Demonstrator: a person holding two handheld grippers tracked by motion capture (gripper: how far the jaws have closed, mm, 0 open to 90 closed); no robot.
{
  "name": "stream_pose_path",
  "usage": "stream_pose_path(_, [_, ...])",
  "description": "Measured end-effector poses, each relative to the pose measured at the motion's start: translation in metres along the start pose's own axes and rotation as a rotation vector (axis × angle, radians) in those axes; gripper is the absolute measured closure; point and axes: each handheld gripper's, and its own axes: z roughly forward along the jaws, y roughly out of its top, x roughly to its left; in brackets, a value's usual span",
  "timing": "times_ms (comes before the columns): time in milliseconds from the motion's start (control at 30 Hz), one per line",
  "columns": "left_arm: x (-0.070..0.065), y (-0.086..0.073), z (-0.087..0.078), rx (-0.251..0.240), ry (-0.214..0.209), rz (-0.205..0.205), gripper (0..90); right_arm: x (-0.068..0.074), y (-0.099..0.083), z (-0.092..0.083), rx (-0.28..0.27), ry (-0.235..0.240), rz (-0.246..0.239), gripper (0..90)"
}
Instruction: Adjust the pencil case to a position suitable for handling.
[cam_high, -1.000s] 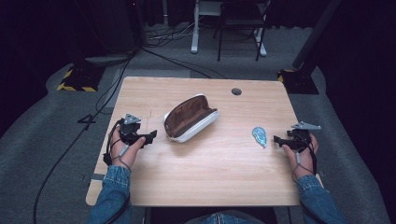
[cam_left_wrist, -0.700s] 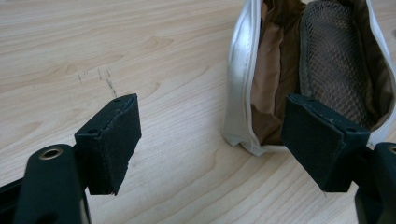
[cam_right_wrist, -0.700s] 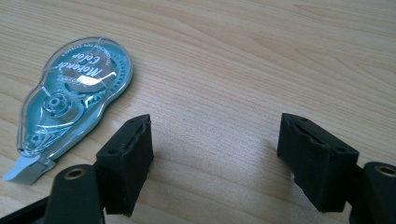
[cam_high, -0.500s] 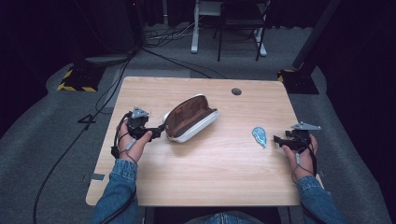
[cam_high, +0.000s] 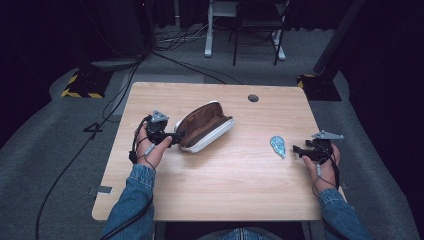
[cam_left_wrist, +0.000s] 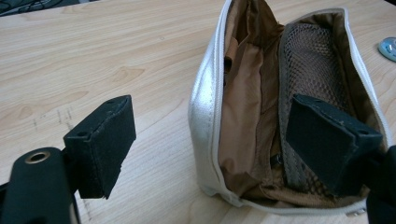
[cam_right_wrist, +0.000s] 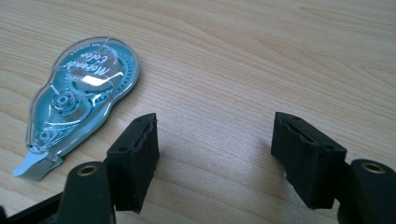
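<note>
A person is sitting at a light wooden table (cam_high: 215, 190), holding a two-jaw gripper in each hand, with denim sleeves coming in from the near edge.

The left gripper (cam_high: 176, 139) is reaching toward an open white pencil case (cam_high: 206, 126) that is lying near the middle of the table. In the left gripper view, its jaws are standing wide apart and have just been opening a little further. One jaw is sitting outside the case, over bare wood, while the other is poking inside the case's open mouth, against the brown mesh lining. The white zippered edge of the pencil case (cam_left_wrist: 208, 107) is lying between the two jaws, but the pads are not pressing on it.

The right gripper (cam_high: 296, 148) is resting on the table at the right side, well apart from the case. Its jaws are parted with only bare wood between them. A blue, see-through correction tape dispenser (cam_right_wrist: 79, 100) is lying flat just beside the left jaw, not touching it. In the high view the dispenser (cam_high: 278, 145) is lying between the case and the right gripper, near the gripper.
</note>
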Motion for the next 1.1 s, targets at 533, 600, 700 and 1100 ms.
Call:
stream_pose_path(533, [0.005,0.001,0.027,0.003,-0.011,-0.001,24.2,0.0,0.0,0.0,0.0,0.0,0.0,32.2])
stream_pose_path(600, [0.006,0.001,0.031,-0.002,-0.017,-0.004,24.6,0.0,0.0,0.0,0.0,0.0,0.0,32.2])
stream_pose_path(700, [0.007,0.001,0.037,-0.004,-0.022,-0.004,26.6,0.0,0.0,0.0,0.0,0.0,0.0,32.2])
stream_pose_path(1100, [0.004,0.001,0.05,0.011,-0.095,-0.002,57.4,0.0,0.0,0.0,0.0,0.0,0.001,32.2])
